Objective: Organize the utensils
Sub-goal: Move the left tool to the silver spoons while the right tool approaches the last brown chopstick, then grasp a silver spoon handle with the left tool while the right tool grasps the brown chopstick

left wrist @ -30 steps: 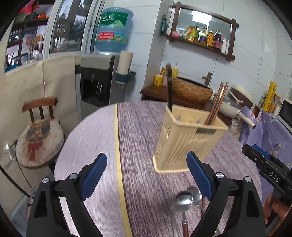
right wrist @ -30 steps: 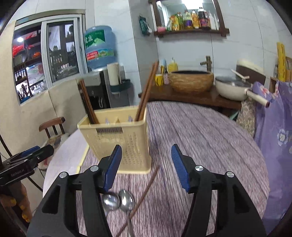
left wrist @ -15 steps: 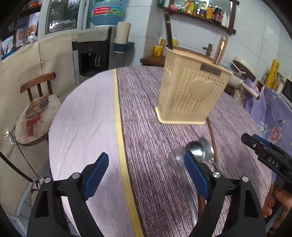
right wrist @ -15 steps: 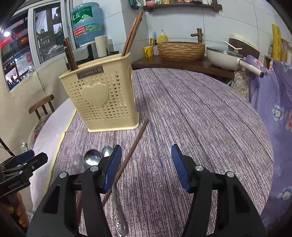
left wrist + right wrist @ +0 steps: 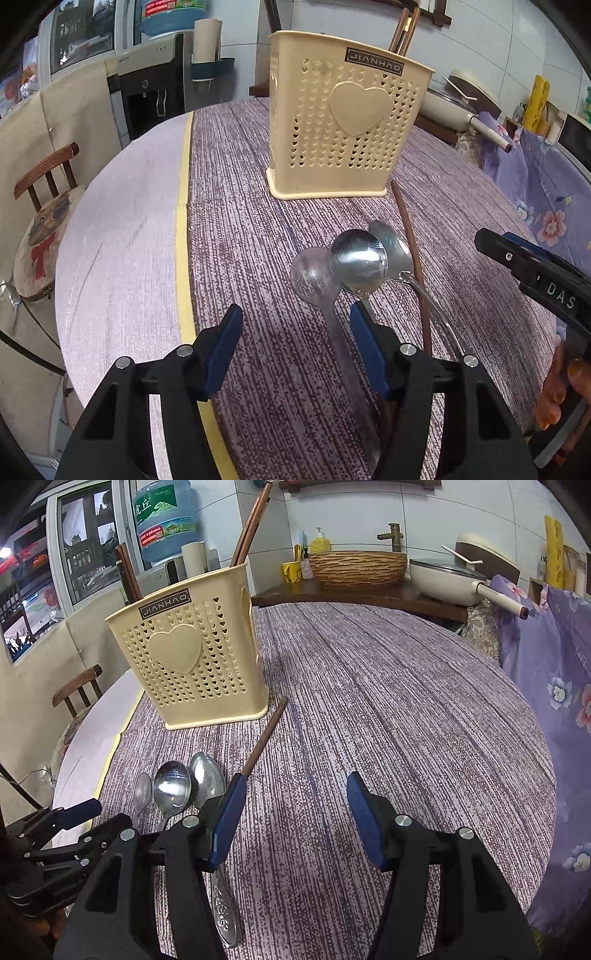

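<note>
A cream perforated utensil holder with a heart stands on the round table, with chopsticks standing in it; it also shows in the right wrist view. Three metal spoons lie side by side before it, bowls toward the holder; they also show in the right wrist view. One brown chopstick lies beside them on the right. My left gripper is open and empty, low over the spoon handles. My right gripper is open and empty, to the right of the spoons.
The table has a purple woven cloth with a yellow strip. A wooden chair stands at the left. A water dispenser, a side counter with a basket and a pan stand behind.
Both grippers have come down and nearer to the table. The spoons and the loose chopstick now lie close before them. Both stay open.
</note>
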The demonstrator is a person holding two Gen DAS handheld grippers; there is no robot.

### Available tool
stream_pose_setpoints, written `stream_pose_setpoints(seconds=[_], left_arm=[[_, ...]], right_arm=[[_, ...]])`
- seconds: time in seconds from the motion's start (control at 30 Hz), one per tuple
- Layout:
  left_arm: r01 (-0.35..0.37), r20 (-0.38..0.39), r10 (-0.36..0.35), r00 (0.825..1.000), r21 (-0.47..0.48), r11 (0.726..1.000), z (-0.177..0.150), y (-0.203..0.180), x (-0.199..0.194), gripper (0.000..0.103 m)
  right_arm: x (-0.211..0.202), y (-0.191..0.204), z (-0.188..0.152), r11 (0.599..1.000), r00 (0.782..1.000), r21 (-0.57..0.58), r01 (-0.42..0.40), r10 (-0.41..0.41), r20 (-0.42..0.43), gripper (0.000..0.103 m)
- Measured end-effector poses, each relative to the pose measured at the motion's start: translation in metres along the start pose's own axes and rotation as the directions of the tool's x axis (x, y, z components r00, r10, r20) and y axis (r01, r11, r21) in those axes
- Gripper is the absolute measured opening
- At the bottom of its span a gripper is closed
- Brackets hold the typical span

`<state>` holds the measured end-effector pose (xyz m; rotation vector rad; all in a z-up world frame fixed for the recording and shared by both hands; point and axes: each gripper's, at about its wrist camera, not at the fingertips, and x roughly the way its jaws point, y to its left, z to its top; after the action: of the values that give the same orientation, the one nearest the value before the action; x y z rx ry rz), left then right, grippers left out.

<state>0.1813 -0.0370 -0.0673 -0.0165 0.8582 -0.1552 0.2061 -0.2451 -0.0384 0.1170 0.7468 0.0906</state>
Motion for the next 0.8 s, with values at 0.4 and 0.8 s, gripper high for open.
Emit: stream_pose_setpoints(seconds=[0.4,0.8], left_arm=[[-0.018,-0.029,0.019,0.999,0.022,1.0,0.005,-0.007,0.018,0.057],[-0.021,-0.037,0.021,0.999,0.012,1.0,0.018,0.0,0.026,0.043]], right_arm=[[-0.003,0.003,0.001,1.0,1.0,-0.003,-0.011,0.011,0.001,0.057],[0.02,0.011,0.018,1.0,0.999,0.001,-0.009,0.009,-0.05,0.057]])
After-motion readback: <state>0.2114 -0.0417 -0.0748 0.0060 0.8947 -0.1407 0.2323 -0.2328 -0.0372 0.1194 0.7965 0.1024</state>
